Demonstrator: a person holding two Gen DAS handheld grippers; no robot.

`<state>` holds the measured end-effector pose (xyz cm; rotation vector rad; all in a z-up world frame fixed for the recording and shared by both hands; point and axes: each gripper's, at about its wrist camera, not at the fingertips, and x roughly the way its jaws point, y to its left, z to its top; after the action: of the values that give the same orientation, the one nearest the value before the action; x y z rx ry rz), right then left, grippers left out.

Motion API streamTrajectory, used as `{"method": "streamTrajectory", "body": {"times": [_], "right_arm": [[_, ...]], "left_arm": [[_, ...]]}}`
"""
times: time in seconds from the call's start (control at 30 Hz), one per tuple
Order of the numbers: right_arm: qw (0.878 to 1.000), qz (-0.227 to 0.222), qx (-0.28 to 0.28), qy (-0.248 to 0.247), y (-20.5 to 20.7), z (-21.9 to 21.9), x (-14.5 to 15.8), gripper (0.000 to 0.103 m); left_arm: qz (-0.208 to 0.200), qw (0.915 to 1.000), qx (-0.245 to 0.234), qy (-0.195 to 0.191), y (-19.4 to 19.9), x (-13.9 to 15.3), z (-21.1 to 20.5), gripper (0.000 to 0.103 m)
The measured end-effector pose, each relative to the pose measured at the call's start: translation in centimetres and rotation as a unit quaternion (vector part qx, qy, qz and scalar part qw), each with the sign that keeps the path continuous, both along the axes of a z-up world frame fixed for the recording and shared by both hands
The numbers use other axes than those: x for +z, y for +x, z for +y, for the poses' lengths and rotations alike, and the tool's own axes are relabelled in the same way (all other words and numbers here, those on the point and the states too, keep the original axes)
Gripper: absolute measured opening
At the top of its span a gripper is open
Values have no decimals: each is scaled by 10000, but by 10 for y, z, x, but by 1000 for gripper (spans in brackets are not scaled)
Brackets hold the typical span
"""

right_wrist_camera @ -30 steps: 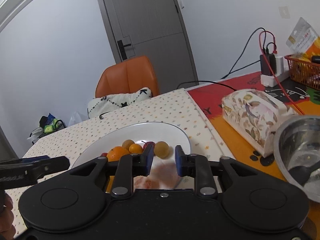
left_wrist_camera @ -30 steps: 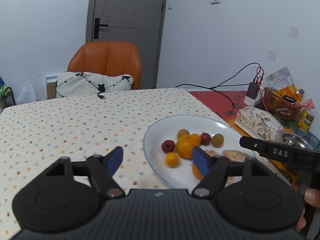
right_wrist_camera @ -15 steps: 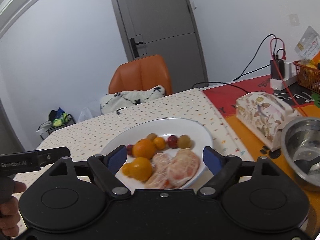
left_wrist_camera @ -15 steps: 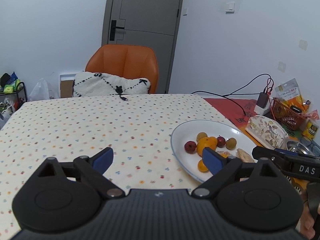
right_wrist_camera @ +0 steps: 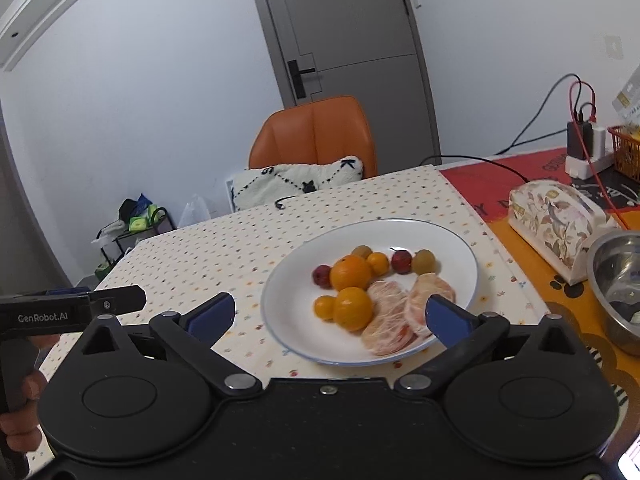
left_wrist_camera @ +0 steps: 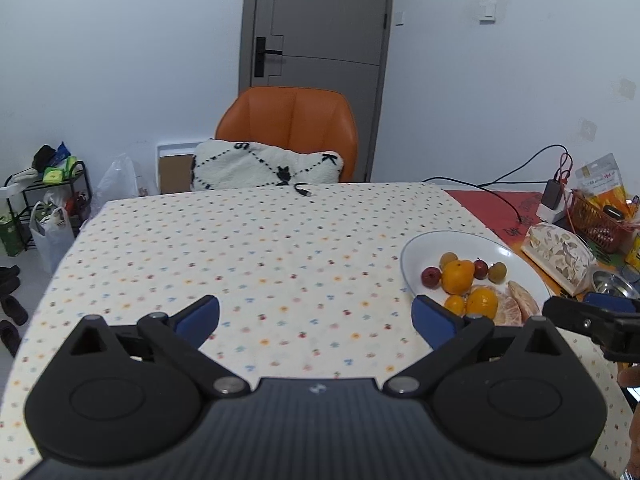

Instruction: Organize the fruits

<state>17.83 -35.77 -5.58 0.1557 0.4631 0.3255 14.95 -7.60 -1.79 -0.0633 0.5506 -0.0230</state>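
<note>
A white plate (right_wrist_camera: 460, 252) on the dotted tablecloth holds several fruits: oranges (right_wrist_camera: 351, 273), small red fruits (right_wrist_camera: 322, 276), green-brown fruits (right_wrist_camera: 424, 262) and two peeled pomelo pieces (right_wrist_camera: 386, 320). The plate (left_wrist_camera: 416, 256) shows at the right of the left wrist view, with the oranges (left_wrist_camera: 458, 277). My right gripper (right_wrist_camera: 326, 318) is open and empty, held above the plate's near edge. My left gripper (left_wrist_camera: 316, 316) is open and empty over bare tablecloth, left of the plate.
A floral tissue box (right_wrist_camera: 556, 220), a steel bowl (right_wrist_camera: 616, 284), a power strip with cables (right_wrist_camera: 584, 148) and an orange basket (left_wrist_camera: 596, 220) stand right of the plate. An orange chair (left_wrist_camera: 288, 128) with a cushion (left_wrist_camera: 264, 166) is behind the table.
My right gripper opened, leaving the pomelo pieces on the plate, and pulled back. My left gripper drew back and to the left, away from the plate.
</note>
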Motion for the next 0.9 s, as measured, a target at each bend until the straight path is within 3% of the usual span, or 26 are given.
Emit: {"method": "streamTrajectory", "body": {"times": [0.17, 0.9], "right_arm": [[9999, -52, 117, -101, -17, 10, 13, 103], [9988, -370, 222, -227, -87, 24, 57, 103]], "left_arm": [[-146, 9996, 109, 205, -20, 13, 8, 103], [-377, 9988, 148, 258, -94, 42, 37, 103]]}}
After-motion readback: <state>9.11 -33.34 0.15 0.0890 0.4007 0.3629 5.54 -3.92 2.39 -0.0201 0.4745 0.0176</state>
